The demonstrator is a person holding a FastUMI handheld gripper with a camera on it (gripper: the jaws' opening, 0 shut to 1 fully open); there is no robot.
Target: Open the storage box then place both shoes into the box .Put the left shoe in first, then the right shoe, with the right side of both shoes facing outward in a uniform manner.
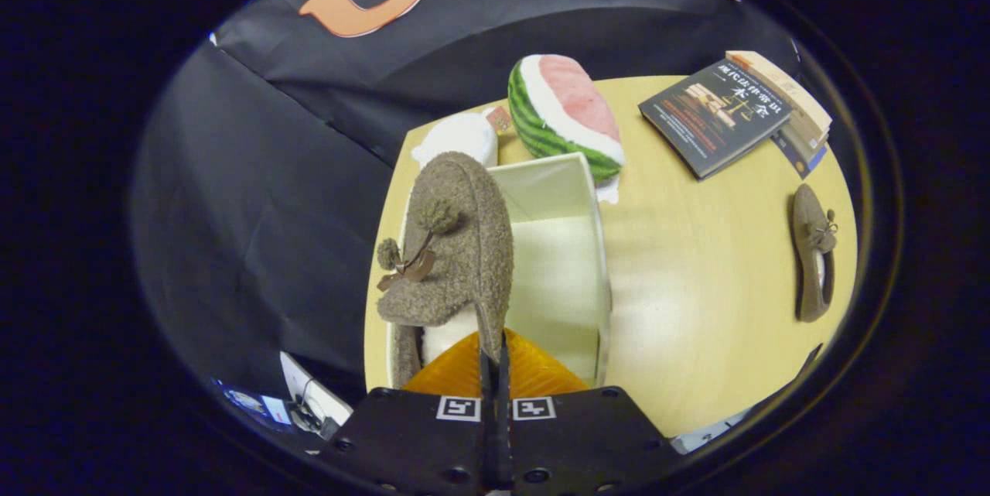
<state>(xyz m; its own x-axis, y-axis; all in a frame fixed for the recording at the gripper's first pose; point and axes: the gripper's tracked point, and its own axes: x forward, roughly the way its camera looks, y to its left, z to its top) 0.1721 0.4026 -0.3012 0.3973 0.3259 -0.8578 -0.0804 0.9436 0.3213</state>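
Pinching a fuzzy brown shoe point(456, 241) over the open box point(572, 264), the gripper point(495, 360) is closed on it.

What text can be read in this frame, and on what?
"一本全": large characters on top book's cover; smaller ones blurred.
Red tag beside watermelon pillow: too small.
Square markers behind the fingers, which pinch the furry shoe over the box: patterns, no words.

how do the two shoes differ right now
The shoe in the hand-held gripper hangs over the open storage box, its fingers closed on the heel rim; the other shoe lies on the table beyond the box, near the books. The held shoe shows its fuzzy upper with pompoms; the lying one shows its opening and bow. Both are the same brown, fuzzy make.
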